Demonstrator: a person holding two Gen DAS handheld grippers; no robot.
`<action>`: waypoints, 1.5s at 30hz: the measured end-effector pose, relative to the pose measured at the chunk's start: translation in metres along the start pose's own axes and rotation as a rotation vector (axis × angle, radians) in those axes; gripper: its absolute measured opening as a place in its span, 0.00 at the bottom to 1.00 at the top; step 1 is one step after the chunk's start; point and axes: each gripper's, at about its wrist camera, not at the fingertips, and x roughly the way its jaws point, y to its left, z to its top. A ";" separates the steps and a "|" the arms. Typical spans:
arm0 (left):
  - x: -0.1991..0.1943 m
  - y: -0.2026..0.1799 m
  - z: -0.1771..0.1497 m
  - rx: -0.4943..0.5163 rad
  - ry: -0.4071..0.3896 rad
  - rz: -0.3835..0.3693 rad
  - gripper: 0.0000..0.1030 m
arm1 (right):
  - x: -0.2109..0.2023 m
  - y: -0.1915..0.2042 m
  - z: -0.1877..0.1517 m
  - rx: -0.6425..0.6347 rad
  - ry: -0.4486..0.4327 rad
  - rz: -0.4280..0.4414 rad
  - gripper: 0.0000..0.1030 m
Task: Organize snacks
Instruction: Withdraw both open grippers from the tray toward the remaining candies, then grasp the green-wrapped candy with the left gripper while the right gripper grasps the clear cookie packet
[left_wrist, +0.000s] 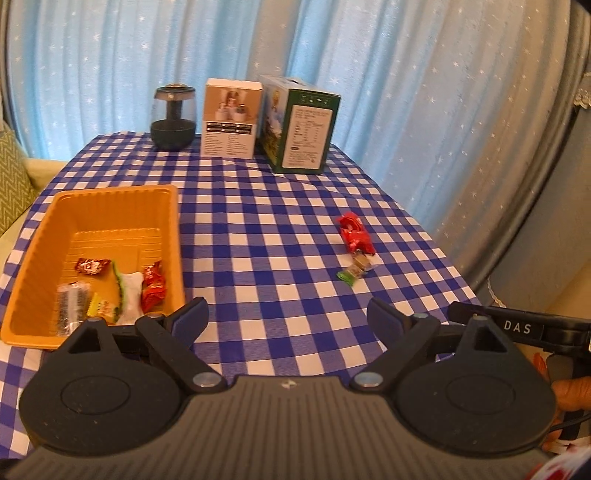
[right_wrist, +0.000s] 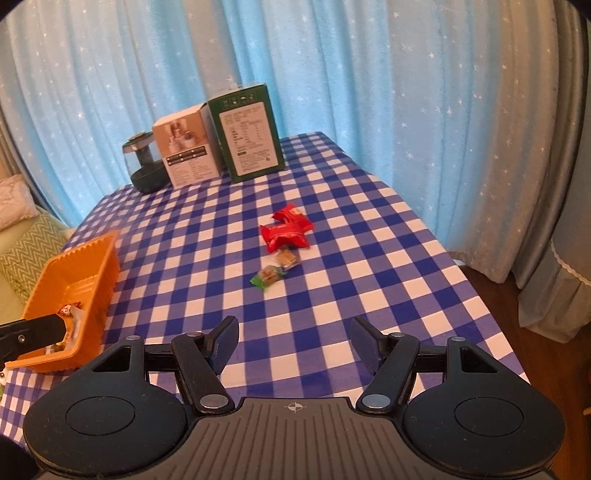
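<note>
Left hand-held gripper (left_wrist: 288, 314) view alone shows tray (left_wrist: 40, 236) contents.

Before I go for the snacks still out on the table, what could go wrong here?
The red packets overlap, with two small candies right beside them, so the open right gripper may grab several at once or flick one away. The orange tray sits close to the table's left edge and a hard drop could nudge it. The left gripper hovers by the tray, so the two grippers could bump there.
</note>
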 end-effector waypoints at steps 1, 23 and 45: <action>0.003 -0.002 0.001 0.006 0.002 -0.003 0.89 | 0.001 -0.002 0.000 0.004 0.002 -0.002 0.65; 0.105 -0.045 0.017 0.147 0.070 -0.060 0.86 | 0.067 -0.045 0.024 0.038 0.046 -0.009 0.65; 0.233 -0.087 0.015 0.400 0.131 -0.144 0.46 | 0.155 -0.072 0.051 0.033 0.072 0.035 0.49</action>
